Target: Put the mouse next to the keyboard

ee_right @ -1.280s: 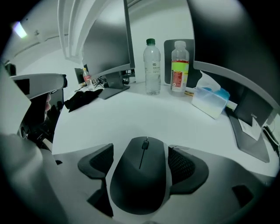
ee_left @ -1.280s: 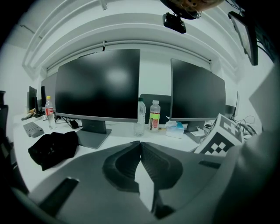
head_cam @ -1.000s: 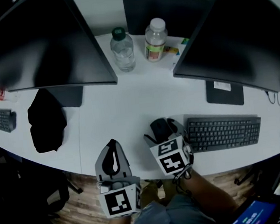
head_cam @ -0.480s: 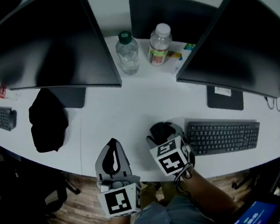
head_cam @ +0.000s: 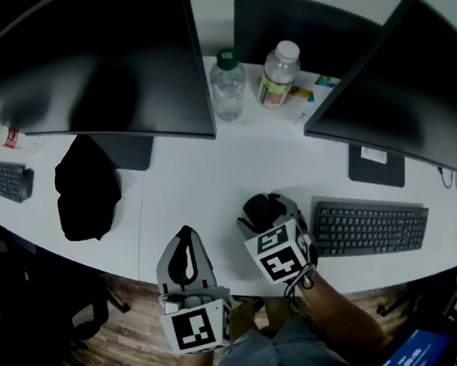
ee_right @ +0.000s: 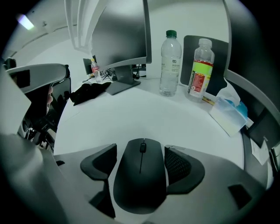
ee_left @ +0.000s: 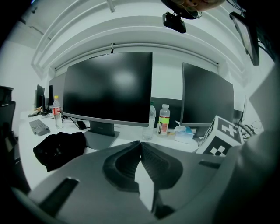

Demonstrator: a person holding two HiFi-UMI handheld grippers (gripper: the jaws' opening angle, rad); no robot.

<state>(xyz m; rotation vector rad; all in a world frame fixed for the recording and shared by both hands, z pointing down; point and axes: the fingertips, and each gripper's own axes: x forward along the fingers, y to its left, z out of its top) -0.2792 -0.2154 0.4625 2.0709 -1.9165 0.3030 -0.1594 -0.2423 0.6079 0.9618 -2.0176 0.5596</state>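
A black mouse [ee_right: 141, 175] lies on the white desk [head_cam: 204, 181] between the jaws of my right gripper [ee_right: 141, 156], whose two pads sit against its sides. In the head view the mouse [head_cam: 257, 209] and right gripper [head_cam: 268, 208] sit just left of the black keyboard [head_cam: 371, 226], with a small gap between them. My left gripper [head_cam: 185, 234] hangs over the desk's front edge, shut and holding nothing; in its own view the left gripper [ee_left: 140, 143] has its pads meeting at the tips.
Two dark monitors [head_cam: 102, 61] [head_cam: 400, 79] stand at the back, with two bottles [head_cam: 226, 85] [head_cam: 275, 74] between them. A black cloth [head_cam: 87, 189] and a small keyboard [head_cam: 7, 179] lie at the left. A tissue pack [ee_right: 229, 114] sits behind the mouse, to its right.
The head view has swung a little, so the monitors and bottles sit further right. The right gripper stays around the mouse left of the keyboard. The left gripper has not moved.
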